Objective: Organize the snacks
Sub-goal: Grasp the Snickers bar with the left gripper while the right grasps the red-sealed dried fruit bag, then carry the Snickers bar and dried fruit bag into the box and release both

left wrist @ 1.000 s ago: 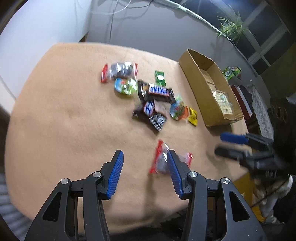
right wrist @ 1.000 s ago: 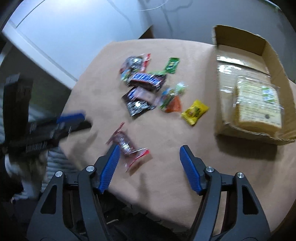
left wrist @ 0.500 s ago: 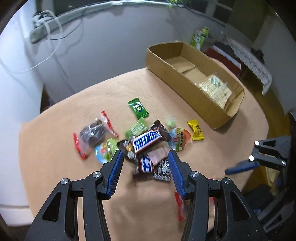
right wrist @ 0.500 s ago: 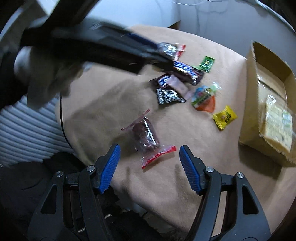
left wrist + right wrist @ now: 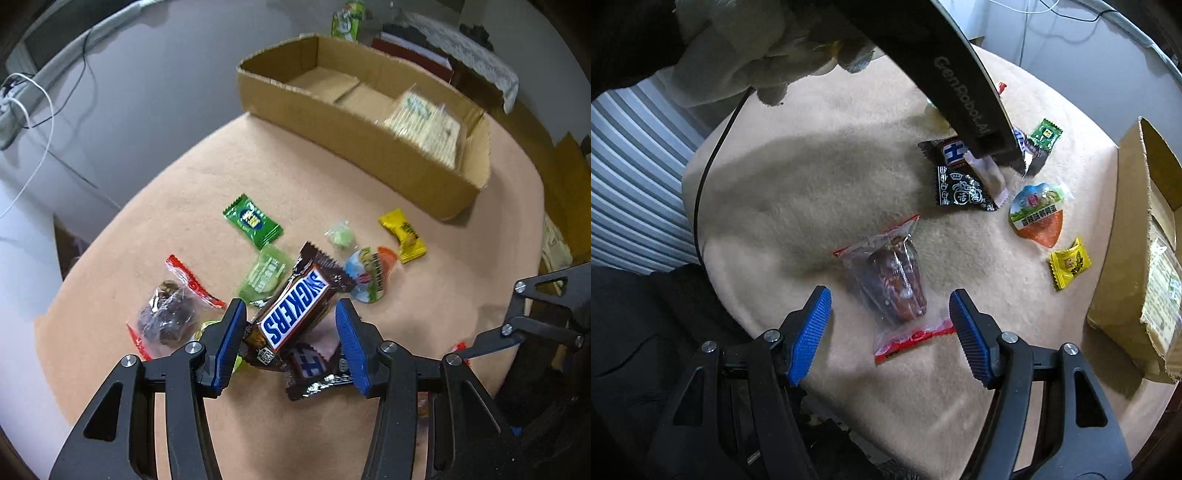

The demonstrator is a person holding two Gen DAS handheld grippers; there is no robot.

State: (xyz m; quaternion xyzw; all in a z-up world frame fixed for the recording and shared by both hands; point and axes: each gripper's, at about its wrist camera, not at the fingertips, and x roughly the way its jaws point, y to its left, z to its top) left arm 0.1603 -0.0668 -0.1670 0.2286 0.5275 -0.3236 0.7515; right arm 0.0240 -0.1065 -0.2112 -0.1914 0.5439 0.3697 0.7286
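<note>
You are in a lived-in home room: beyond the blanket-covered counter (image 5: 177,206) sit a lace-draped cabinet (image 5: 469,55), loose cables (image 5: 40,107) along the wall, and a ribbed radiator (image 5: 631,177) beside the counter's edge.

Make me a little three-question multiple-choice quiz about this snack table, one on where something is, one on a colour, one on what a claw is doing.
1. Where does the cracker packet lie?
A. inside the cardboard box
B. on the cloth beside the box
C. between the left gripper's fingers

2. What colour is the small candy nearest the box?
A. red
B. yellow
C. blue

3. How does the right gripper stand?
A. shut on the dried-fruit bag
B. shut with nothing in it
C. open, a finger on each side of the bag

Answers:
1 A, the packet sits within the box walls.
2 B, its wrapper is plainly yellow in both views.
3 C, the blue pads stand wide apart, clear of the bag.
</note>
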